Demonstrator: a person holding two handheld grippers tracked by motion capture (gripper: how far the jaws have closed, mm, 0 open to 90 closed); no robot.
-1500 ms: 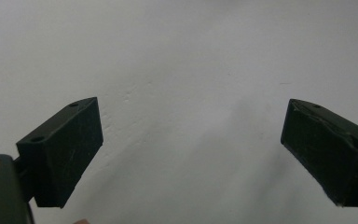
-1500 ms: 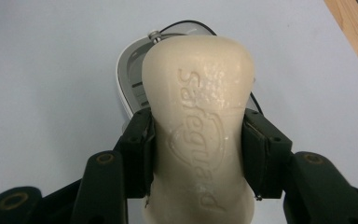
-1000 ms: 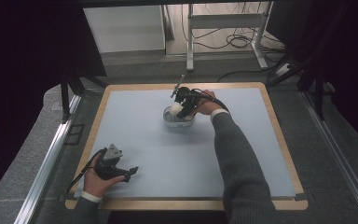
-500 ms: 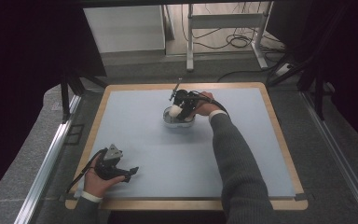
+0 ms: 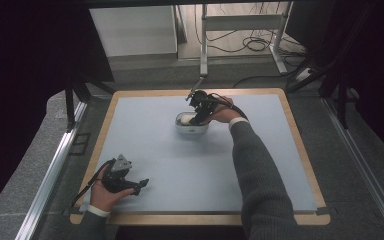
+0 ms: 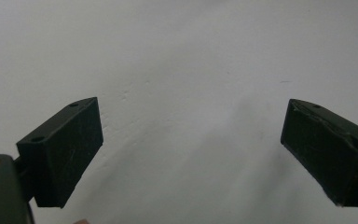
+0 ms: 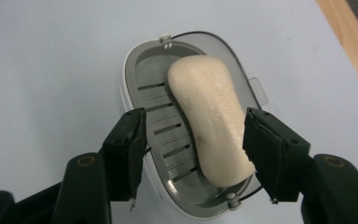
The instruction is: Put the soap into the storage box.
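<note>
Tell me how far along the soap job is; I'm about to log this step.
Done, by the look of it: the soap lies in the soap dish, toward one side of its slotted tray. In hand: the right tongs have just been opening around the bar, the pads off it or nearly so. The left tongs wait open over the bare mat. Left: drawing the right hand away.

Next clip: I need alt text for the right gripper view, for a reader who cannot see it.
A cream oval bar of soap lies in a grey slotted soap dish on a pale blue table mat. The right gripper is above it; its black jaws have just been opening and stand on either side of the bar, apparently not pressing it.
</note>
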